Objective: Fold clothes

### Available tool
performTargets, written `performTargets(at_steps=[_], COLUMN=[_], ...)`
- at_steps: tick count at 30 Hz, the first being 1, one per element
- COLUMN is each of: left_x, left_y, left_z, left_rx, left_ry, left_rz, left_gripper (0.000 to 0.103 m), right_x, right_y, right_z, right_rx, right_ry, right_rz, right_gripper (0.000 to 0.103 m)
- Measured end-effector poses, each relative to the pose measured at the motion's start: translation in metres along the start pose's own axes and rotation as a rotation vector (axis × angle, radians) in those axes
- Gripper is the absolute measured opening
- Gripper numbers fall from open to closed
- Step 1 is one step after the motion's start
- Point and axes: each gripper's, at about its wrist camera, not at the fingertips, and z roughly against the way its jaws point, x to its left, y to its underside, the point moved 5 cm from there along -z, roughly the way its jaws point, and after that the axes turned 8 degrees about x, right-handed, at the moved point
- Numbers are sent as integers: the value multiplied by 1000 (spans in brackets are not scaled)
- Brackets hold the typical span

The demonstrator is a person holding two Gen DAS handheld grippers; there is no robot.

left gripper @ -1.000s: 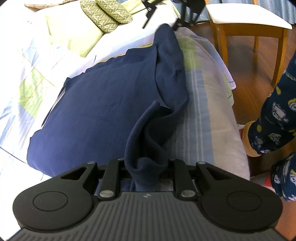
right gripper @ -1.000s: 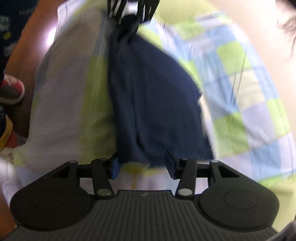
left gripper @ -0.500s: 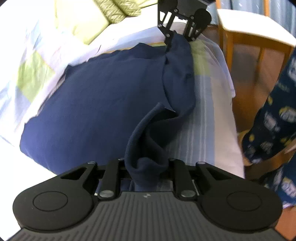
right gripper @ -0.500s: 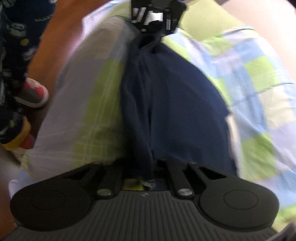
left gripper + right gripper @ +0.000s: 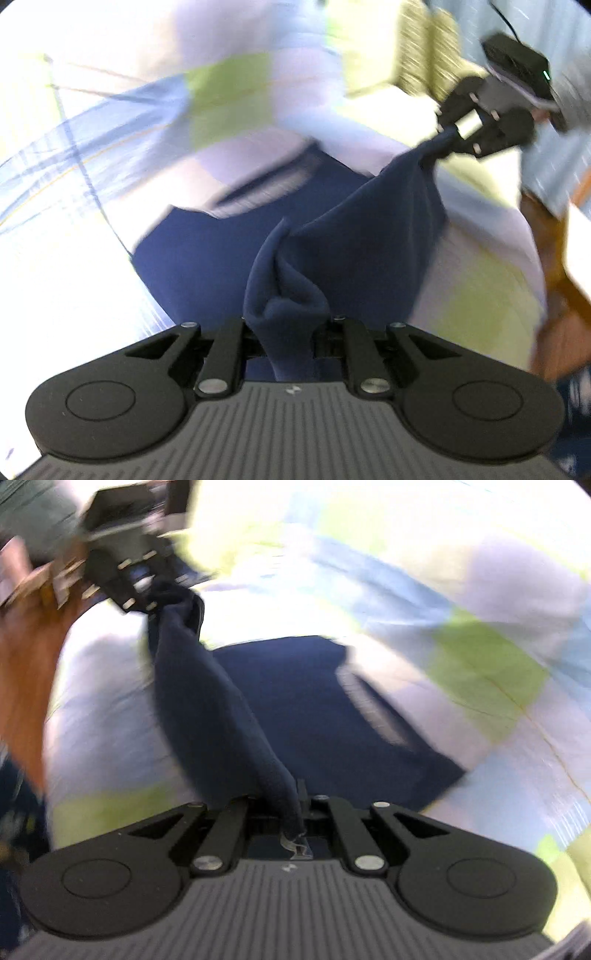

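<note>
A navy blue garment [image 5: 207,266] lies on the bed, with one edge lifted between both grippers. My left gripper [image 5: 290,332] is shut on a bunched corner of that edge. My right gripper [image 5: 295,812] is shut on the other corner; it also shows in the left wrist view [image 5: 448,131], pinching the cloth at the upper right. The left gripper shows in the right wrist view [image 5: 155,598] at the upper left. The lifted edge [image 5: 207,701] hangs taut between them above the flat part [image 5: 317,709]. Both views are motion-blurred.
The bed has a checked green, blue and white sheet [image 5: 229,96] and green patterned pillows [image 5: 417,66]. The wooden floor [image 5: 26,664] lies past the bed's edge. A person's patterned navy trousers [image 5: 14,830] stand by the bed.
Both grippers have swung the held edge up and over the garment toward the middle of the bed. The right gripper closed on the cloth a second ago. The views have turned fast and blurred.
</note>
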Motion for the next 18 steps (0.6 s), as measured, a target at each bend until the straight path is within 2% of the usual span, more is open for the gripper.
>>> performTargets(at_steps=[3,4,5,6,7,9,12,13,14,16,18], left_x=[40,53,63,77,88,99,107,108,108,101,101], left_y=[-23,-26,-24,-19,-14,-9,-4,-4,-4,-9,-20], left_z=[-27,-40,-55,-73,-85,-86,-82,-79,-76,-68,-50], left_rx=[3,23,60,107,131,115,101,90,80,43,-26], left_ry=[28,52,87,132,180,251,304,311,318,302,288], left_rz=[94,123,164,220,270,320,347,332,317,240,182], left_gripper=[16,18,20,24,27,27,24,18,13,10,10], right_x=[-40,-46,-62,-69,-71,-79,-86,-90,-92,-94,-98], right_y=[-16,-18,-18,-18,-16,-12,-2,1,5,9,-11], right_z=[-36,-44,-71,-84,-88,-101,-94,-89,-83,-78,-66], right_rx=[95,114,206,227,230,256,208,190,160,122,68], right_ry=[-19,-28,-87,-106,-117,-192,-241,-269,-268,-261,-228], right_rz=[-70,-79,-140,-178,-191,-297,-421,-471,-492,-510,-504], right_gripper=[3,3,3,4,5,8,29,23,4,3,3])
